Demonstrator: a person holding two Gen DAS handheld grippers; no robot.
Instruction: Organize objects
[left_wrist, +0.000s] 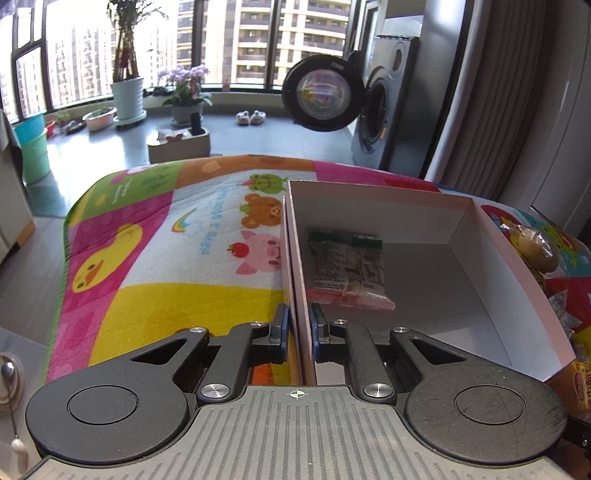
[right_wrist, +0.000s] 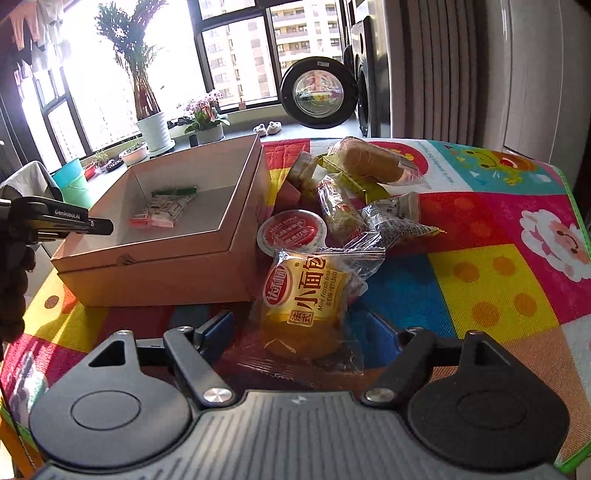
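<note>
Left wrist view: left claw (left_wrist: 300, 328) pinches the box wall (left_wrist: 295, 258).

Left hand-held gripper (left_wrist: 300, 328): fingers nearly closed, pinching the box wall (left_wrist: 297, 280) between the blue pads (left_wrist: 283, 326), one pad outside, one inside; body level, pointing toward 12 o'clock. Seen again from the right wrist view at 9 o'clock, as a dark bar reaching over the box edge, a dark-sleeved arm (right_wrist: 13, 280) below it.

Right hand-held gripper (right_wrist: 301, 325): fingers spread wide, blue pads (right_wrist: 218, 326) flanking the yellow bread packet (right_wrist: 304, 295), left pad apparently short of the wrapper, right contact unclear.
</note>
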